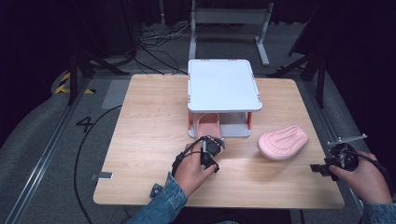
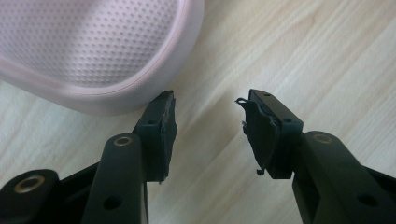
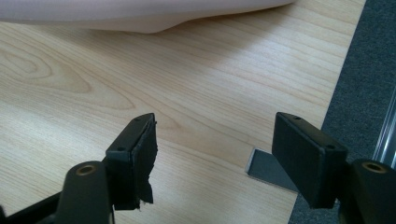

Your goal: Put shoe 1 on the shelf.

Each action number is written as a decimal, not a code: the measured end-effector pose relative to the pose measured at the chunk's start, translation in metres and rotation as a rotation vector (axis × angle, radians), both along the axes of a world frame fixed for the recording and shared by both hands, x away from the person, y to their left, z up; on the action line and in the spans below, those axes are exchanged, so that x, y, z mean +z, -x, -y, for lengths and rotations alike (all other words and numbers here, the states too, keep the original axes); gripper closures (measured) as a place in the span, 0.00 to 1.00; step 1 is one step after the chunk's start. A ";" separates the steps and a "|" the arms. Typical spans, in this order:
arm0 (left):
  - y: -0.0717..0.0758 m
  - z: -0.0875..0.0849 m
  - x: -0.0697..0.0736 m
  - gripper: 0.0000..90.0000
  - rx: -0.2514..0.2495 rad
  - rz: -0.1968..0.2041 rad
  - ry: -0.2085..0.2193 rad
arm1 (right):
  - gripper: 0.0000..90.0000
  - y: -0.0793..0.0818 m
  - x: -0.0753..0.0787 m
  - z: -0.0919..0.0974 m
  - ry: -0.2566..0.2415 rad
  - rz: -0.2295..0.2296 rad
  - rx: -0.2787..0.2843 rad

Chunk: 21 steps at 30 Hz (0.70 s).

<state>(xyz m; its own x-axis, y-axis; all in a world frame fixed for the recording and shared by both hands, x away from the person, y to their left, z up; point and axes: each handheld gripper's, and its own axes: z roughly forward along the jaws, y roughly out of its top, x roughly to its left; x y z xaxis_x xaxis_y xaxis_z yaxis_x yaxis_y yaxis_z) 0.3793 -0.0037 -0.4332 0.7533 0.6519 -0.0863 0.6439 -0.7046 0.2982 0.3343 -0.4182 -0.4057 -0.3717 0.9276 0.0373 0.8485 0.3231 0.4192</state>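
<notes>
Looking at it from your side, your left gripper (image 1: 211,148) is right at the front of the rack with its jaws parted and nothing between them; one slipper (image 1: 208,125) already sits on the rack's (image 1: 223,84) lower shelf, its heel (image 2: 93,56) just past the jaw tips. So I'd say that half is done. Your right gripper (image 1: 327,166) hangs near the table's (image 1: 149,140) right edge, jaws wide and empty over bare wood. Further out, the second slipper (image 1: 283,141) lies sole-up on the tabletop, right of the rack, well apart from either gripper. That one's left to grab and shelve, probably next to its mate.
</notes>
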 end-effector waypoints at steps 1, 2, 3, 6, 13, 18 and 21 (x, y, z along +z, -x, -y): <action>-0.003 0.001 0.000 0.59 -0.006 0.000 0.003 | 0.35 0.001 0.000 0.001 0.001 0.001 -0.003; -0.005 0.002 -0.001 0.59 0.009 -0.007 0.011 | 0.35 0.002 0.000 0.002 -0.001 -0.005 -0.010; -0.008 0.002 -0.001 0.59 0.006 -0.008 0.020 | 0.35 0.002 -0.001 0.003 0.000 -0.002 -0.009; -0.015 0.004 -0.003 0.59 0.027 -0.013 0.041 | 0.35 0.004 -0.001 0.004 -0.001 -0.005 -0.012; -0.037 -0.001 -0.001 0.58 0.087 0.017 0.065 | 0.35 0.010 -0.001 0.009 0.002 -0.002 -0.030; -0.055 -0.009 -0.004 0.57 0.133 0.028 0.068 | 0.35 0.011 -0.003 0.009 0.003 -0.012 -0.034; -0.061 -0.014 -0.004 0.57 0.149 0.036 0.074 | 0.35 0.011 -0.003 0.008 0.005 -0.011 -0.034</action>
